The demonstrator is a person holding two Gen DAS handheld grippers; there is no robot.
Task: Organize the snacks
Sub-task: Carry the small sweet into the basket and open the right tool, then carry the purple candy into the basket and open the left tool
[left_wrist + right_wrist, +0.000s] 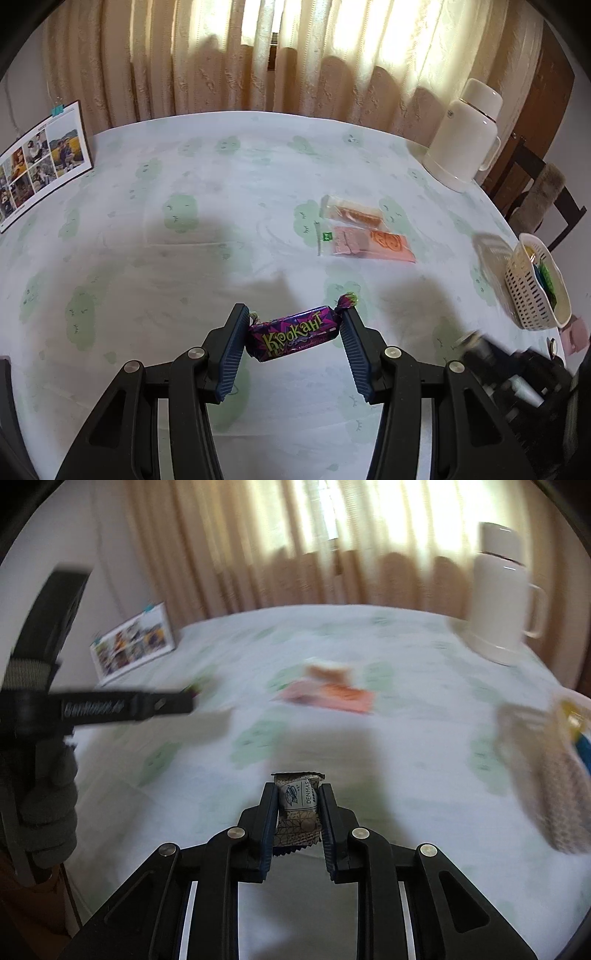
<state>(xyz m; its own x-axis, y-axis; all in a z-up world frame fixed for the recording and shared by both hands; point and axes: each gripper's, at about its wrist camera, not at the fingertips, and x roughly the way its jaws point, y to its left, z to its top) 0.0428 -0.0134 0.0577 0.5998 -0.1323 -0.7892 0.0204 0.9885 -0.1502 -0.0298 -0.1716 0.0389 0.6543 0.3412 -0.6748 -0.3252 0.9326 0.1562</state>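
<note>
Candy: my left gripper (293,332) has a purple foil-wrapped sweet (291,334) pinched end to end between its blue pads, the jaws partly apart and the sweet held clear above the table (221,177).
Right claw: my right gripper (299,801) is nearly closed on a small brown-and-white wrapped snack (297,797) printed "DENMAS", its crimped edges sticking out above and below the pads.
Packets: two flat clear packets lie side by side near the middle of the table, an orange biscuit pack (352,212) farther back and a pink-and-orange pack (369,245) just in front of it.
Basket: a cream slotted basket (535,295) stands at the right edge of the table with a few wrapped pieces inside, blue and green among them; I cannot tell how many.
Backdrop: a cream flask (465,136) stands at the far right corner, a photo sheet (40,162) leans at the far left, and beige curtains (258,55) hang behind.
Operator: in the right wrist view a grey-gloved hand (44,794) grips the left tool's handle.
Sharpness: the right wrist view is blurred everywhere but the claw.
</note>
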